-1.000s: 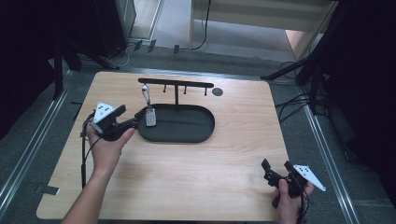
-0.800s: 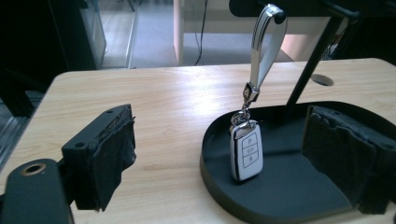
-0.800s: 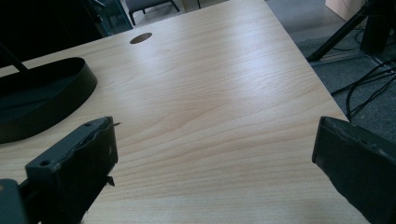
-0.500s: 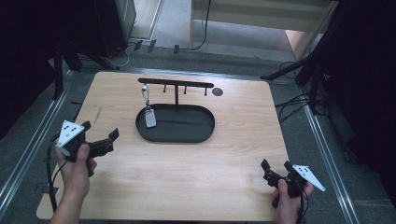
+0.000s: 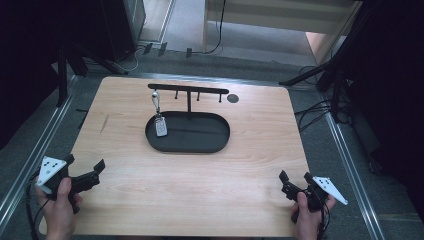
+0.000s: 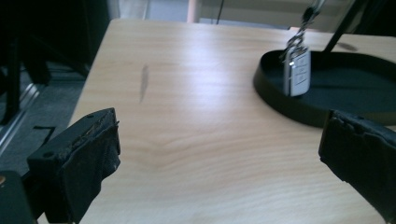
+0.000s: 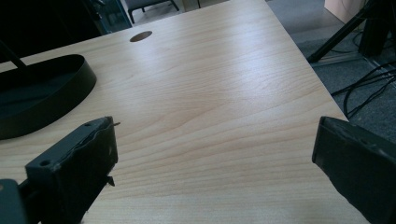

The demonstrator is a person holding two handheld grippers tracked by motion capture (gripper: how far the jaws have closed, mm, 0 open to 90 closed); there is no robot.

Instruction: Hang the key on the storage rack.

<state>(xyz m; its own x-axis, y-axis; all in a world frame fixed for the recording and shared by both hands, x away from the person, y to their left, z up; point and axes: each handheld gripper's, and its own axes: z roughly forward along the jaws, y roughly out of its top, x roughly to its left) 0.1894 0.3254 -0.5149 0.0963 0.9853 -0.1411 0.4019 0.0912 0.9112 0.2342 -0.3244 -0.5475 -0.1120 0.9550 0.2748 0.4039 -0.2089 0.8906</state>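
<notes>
A silver-grey car key fob (image 5: 160, 126) is hanging by a short metal chain and clasp (image 5: 156, 101) from the left end of a black T-shaped rack (image 5: 188, 90). In the left gripper view the key fob (image 6: 297, 72) is showing a flat rectangular face with faint button outlines, hanging upright with its lower end dipping just inside the tray's rim. The rack's post is rising from a black oval tray (image 5: 188, 132) that is sitting on the far-middle part of the light wooden worktop (image 5: 200, 175). Small pegs are pointing down from the rack's crossbar; the other pegs are carrying nothing. A dark round hole (image 5: 233, 98) is sitting in the worktop just right of the rack.

The left gripper (image 5: 86, 174) is being held at the near left corner of the worktop, well apart from the tray, its jaws spread wide and grasping nothing; the left gripper view is looking between them toward the fob and tray. The left hand (image 5: 59, 206) is wrapping its handle, with the grey three-cornered plate (image 5: 50, 168) on top. The right gripper (image 5: 295, 180) is sitting at the near right corner, held by the right hand (image 5: 306, 220), its jaws likewise parted and empty, aiming across bare wood with the tray's right end (image 7: 42, 93) at the far left of its view.

A faint dark smudge (image 5: 104, 123) is marking the wood left of the tray. Cables (image 5: 320, 107) are lying on the floor to the right of the worktop.
</notes>
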